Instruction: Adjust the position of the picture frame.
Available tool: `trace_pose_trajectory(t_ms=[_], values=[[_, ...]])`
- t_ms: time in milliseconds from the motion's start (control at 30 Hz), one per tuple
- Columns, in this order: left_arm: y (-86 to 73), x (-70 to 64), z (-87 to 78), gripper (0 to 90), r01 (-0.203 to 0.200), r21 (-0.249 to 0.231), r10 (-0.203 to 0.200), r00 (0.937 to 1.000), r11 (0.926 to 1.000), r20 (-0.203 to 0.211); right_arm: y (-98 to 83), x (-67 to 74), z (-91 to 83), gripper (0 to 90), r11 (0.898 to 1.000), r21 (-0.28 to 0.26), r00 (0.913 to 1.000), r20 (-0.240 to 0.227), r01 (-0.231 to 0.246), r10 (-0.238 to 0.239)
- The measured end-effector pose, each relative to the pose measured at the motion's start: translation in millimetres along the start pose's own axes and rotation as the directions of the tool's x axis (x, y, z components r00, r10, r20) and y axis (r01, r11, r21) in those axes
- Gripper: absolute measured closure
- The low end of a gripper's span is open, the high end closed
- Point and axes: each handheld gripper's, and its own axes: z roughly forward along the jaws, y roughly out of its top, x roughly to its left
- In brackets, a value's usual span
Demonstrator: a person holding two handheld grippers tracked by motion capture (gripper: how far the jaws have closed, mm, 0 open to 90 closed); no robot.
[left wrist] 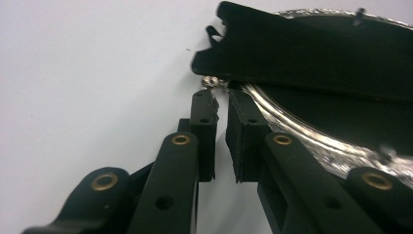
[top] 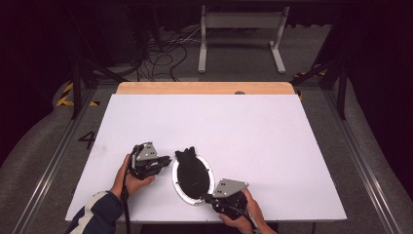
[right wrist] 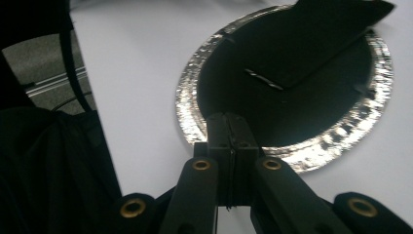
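High view: a silver-rimmed plate (top: 181, 187) lies near the front edge of the white table (top: 253, 136), left of its middle, with a black cloth piece (top: 191, 168) lying over it. At the plate's front rim, the right gripper (top: 208, 199) has its jaws pressed together on that rim. At the plate's left rim, the left gripper (top: 168, 159) has its jaws nearly together with a thin gap, clasping nothing that I can make out.
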Motion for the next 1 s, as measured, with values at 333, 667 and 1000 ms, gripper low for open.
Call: trace_pose_trajectory(t_ms=[333,667,1000], values=[[22.4,26.3,26.7,83.3,0.028,0.006,-0.028,0.9994,0.9996,-0.022,5.2,13.1,9.9,90.0,0.999,0.01,0.9986,-0.024,0.048,-0.047],[34.4,25.5,48.3,82.1,0.009,0.038,-0.009,0.9999,0.9992,0.007,10.3,25.0,14.8,90.0,0.996,0.004,0.9957,-0.034,0.086,-0.086],[34.7,24.4,48.1,84.4,-0.011,0.044,0.011,0.9998,0.999,0.02,12.7,29.6,27.5,90.0,0.994,0.034,0.9945,-0.018,0.104,-0.103]])
